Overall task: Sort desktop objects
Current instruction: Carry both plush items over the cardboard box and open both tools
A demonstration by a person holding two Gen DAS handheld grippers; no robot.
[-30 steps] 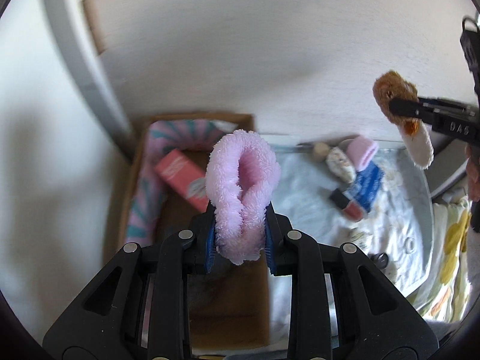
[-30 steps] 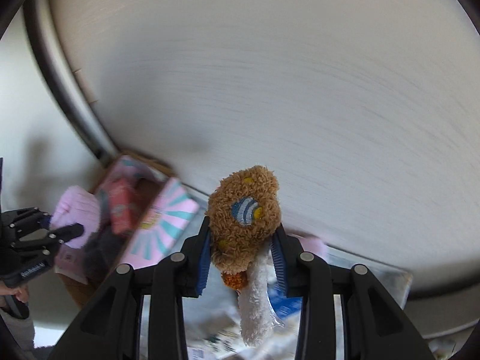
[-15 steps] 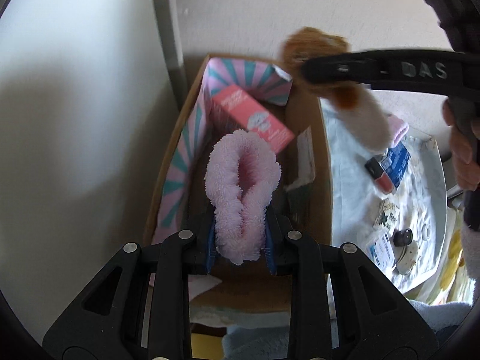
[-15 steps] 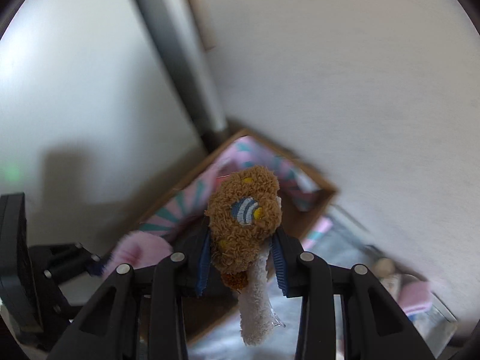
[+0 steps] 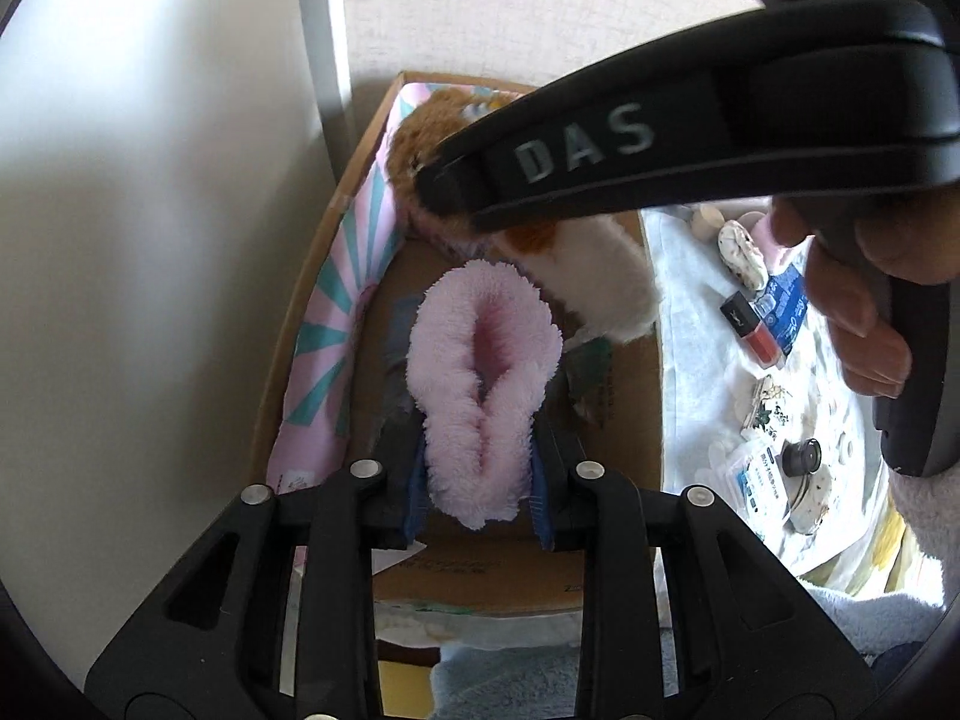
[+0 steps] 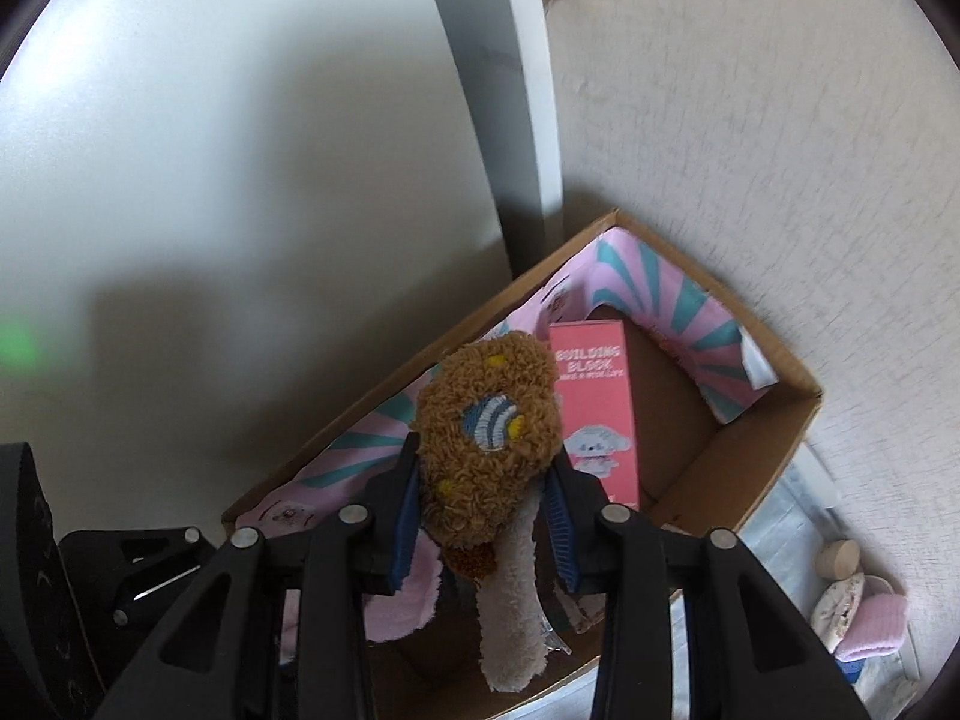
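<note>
My left gripper (image 5: pixel 480 504) is shut on a pink fluffy band (image 5: pixel 480 384) and holds it over the open cardboard box (image 5: pixel 300 324). Over the box's far end, my right gripper (image 6: pixel 486 516) has a brown plush toy (image 6: pixel 486 450) with a white tail between its pads. Those jaws are opening, with the pads still against the toy. One black finger (image 5: pixel 600 138) of the right gripper crosses the top of the left wrist view, and the toy (image 5: pixel 420 138) is at its tip. A pink building-block carton (image 6: pixel 600 414) lies inside the box (image 6: pixel 774 438).
The box has a pink and teal striped lining (image 5: pixel 336 312) and stands against a white wall beside a grey post (image 6: pixel 498 120). To its right a pale cloth (image 5: pixel 690 312) carries a lipstick (image 5: pixel 753 330), a blue packet (image 5: pixel 786 306) and several small items. A person's hand (image 5: pixel 864 300) grips the right tool.
Both grippers have come over the box and sunk toward it. The right one swung in from the right with the plush toy and now crosses the left wrist view.
</note>
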